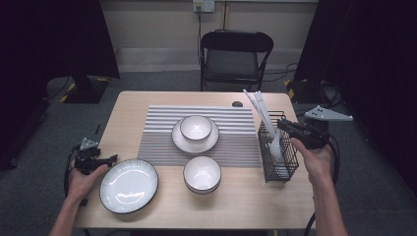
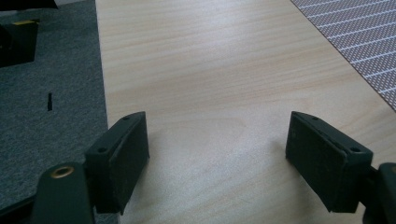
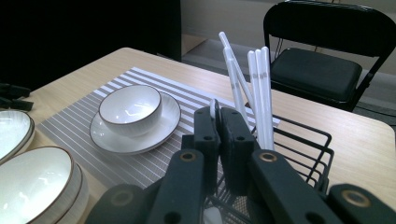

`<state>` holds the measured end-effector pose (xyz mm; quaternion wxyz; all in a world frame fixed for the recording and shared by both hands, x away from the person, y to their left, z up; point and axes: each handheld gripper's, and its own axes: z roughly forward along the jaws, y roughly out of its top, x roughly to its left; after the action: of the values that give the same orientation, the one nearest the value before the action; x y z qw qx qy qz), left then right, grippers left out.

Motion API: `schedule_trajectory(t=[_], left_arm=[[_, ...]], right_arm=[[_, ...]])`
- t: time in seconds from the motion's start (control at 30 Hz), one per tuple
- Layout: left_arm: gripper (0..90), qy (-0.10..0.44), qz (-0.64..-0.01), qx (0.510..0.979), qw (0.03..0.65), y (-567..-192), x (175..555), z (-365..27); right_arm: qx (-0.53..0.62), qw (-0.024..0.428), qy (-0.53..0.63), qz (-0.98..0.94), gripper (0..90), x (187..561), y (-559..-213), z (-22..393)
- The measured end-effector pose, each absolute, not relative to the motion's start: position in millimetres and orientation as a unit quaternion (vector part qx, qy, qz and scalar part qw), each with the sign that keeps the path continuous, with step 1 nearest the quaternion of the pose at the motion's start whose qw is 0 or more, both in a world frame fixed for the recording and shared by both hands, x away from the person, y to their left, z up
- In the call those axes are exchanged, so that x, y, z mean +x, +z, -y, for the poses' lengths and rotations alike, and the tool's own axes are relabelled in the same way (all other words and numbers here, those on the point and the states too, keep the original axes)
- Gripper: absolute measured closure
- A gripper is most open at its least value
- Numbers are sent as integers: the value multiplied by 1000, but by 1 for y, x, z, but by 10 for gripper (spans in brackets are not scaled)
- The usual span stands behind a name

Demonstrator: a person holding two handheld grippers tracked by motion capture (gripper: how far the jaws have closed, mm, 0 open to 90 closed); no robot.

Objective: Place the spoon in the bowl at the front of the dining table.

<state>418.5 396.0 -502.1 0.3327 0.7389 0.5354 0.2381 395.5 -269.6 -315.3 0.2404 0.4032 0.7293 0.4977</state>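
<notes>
Right hand-held gripper (image 1: pixel 287 129) at the wire basket (image 1: pixel 278 156), right side of tabletop (image 1: pixel 147 101). Jaws together, clamped on handle of a white spoon (image 1: pixel 276 142); in the right gripper view the thin white handle (image 3: pixel 214 109) sits pinched between the two black pads, tip just above them. Spoon bowl down inside the basket, against its near-left wall in the high view. Right hand (image 1: pixel 314 160) behind the gripper body, grey plate on top.

White chopsticks (image 1: pixel 259 110) upright-tilted in the same basket, leaning away toward the far-left; in the right gripper view chopsticks (image 3: pixel 254 88) stand just beyond the clamped jaws, not touched by them as far as can be told.

Left hand-held gripper (image 1: pixel 101 161) at the left tabletop edge, just beside the large plate (image 1: pixel 129 186). Jaws wide apart, nothing between them: left gripper view shows only bare wood between the two pads (image 2: pixel 123 156). Contact with plate rim not resolvable. Left hand (image 1: pixel 83 179) wrapped round the body.

Remaining layout: striped mat (image 1: pixel 162 128) mid-tabletop, carrying a bowl (image 1: pixel 195 127) on a saucer (image 1: pixel 183 140). Second bowl (image 1: pixel 202 173) near the mat's front edge, between large plate and basket. Folding chair (image 1: pixel 235 54) beyond the far edge.
</notes>
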Motion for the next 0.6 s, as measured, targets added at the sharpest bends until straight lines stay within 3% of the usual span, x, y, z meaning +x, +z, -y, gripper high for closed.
schedule_trajectory(t=[0.6], left_arm=[[210, 238, -535, 739, 333, -502, 418, -396]], right_arm=[[388, 235, 521, -723, 863, 397, -300, 257]])
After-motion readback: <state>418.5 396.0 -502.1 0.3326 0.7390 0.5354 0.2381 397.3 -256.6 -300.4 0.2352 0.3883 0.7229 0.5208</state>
